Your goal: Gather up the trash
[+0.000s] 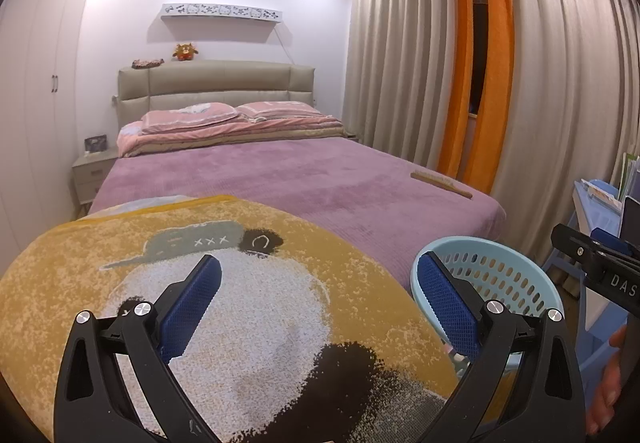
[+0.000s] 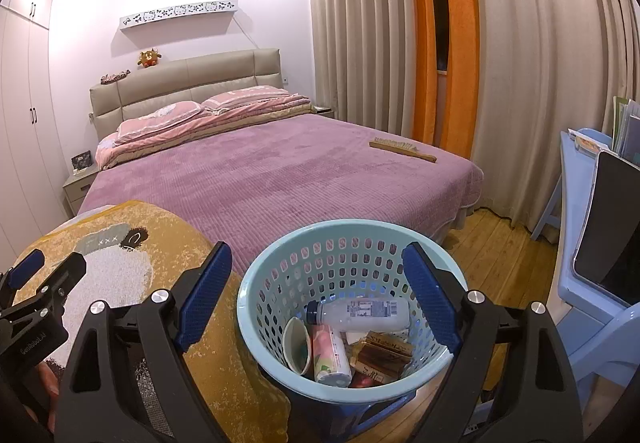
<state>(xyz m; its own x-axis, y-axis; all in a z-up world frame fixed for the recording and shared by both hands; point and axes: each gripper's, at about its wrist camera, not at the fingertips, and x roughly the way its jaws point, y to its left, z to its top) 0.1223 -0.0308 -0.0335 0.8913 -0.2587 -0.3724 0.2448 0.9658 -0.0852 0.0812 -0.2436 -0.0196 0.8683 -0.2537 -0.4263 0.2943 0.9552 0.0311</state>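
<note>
A light blue perforated basket (image 2: pixel 280 283) stands at the foot of the bed; it also shows in the left wrist view (image 1: pixel 500 275). Inside lie a clear plastic bottle (image 2: pixel 360 313), a paper cup (image 2: pixel 297 341), a pink-labelled bottle (image 2: pixel 330 357) and brown wrappers (image 2: pixel 380 357). My right gripper (image 2: pixel 320 283) is open and empty, held above the basket. My left gripper (image 1: pixel 320 295) is open and empty above a yellow panda-print blanket (image 1: pixel 240 323), left of the basket. The left gripper shows at the left edge of the right wrist view (image 2: pixel 44 271).
A bed with a purple cover (image 2: pixel 260 171) fills the middle; a wooden brush (image 2: pixel 402 149) lies near its right edge. Curtains (image 2: pixel 520 63) hang at right. A blue desk and chair (image 2: pixel 576 283) with a dark tablet (image 2: pixel 612 227) stand at right. Wood floor (image 2: pixel 500 247) lies between.
</note>
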